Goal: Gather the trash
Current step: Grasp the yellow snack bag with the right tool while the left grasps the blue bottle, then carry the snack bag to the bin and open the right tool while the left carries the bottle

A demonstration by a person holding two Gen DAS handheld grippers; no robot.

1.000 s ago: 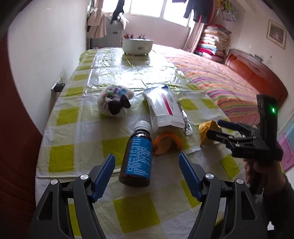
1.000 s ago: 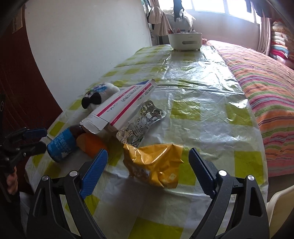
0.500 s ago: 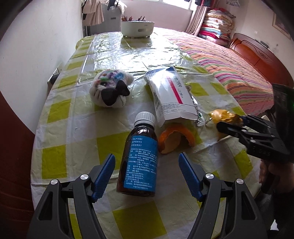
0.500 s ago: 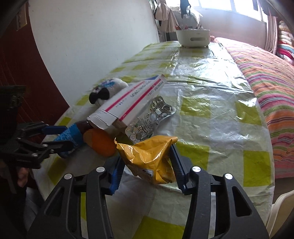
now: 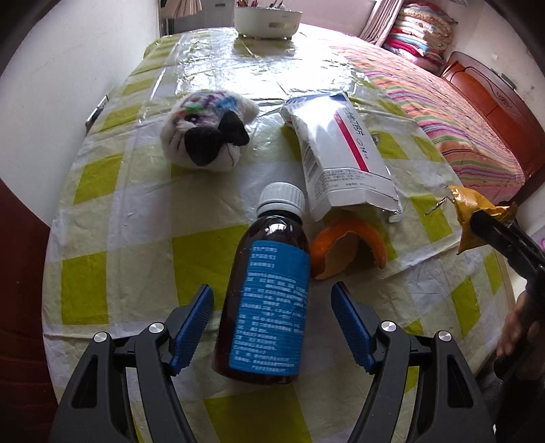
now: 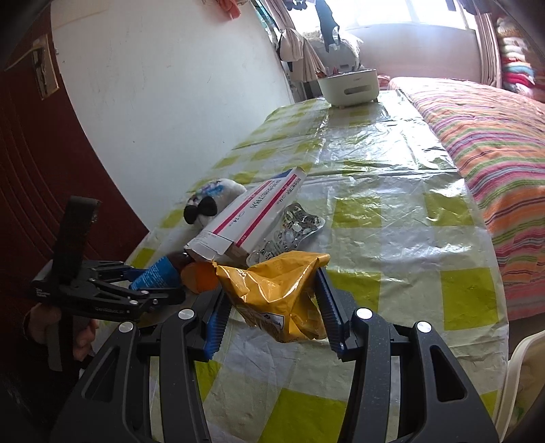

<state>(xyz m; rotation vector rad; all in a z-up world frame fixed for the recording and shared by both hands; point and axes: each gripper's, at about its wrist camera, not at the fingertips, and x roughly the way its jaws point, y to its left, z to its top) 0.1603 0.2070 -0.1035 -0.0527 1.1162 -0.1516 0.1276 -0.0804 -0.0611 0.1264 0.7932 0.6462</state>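
A brown medicine bottle [image 5: 269,300] with a blue label and white cap lies on the checked tablecloth [image 5: 112,245]. My left gripper [image 5: 272,320] is open, its blue pads on either side of the bottle's lower half, apart from it. My right gripper [image 6: 272,303] is shut on a crumpled yellow wrapper [image 6: 276,289] and holds it above the table; it also shows at the right edge of the left wrist view [image 5: 477,211]. An orange peel [image 5: 347,248], a torn white medicine box [image 5: 340,150] and a silver blister pack [image 6: 289,231] lie beyond the bottle.
A plush toy [image 5: 207,133] with a black bow lies at the left of the table. A white container [image 5: 267,17] stands at the far end. A striped bed [image 6: 494,143] runs along the right side, a white wall [image 6: 170,85] along the left.
My right gripper has lifted the yellow wrapper off the table. My left gripper has moved forward over the bottle, which now lies between its open pads.
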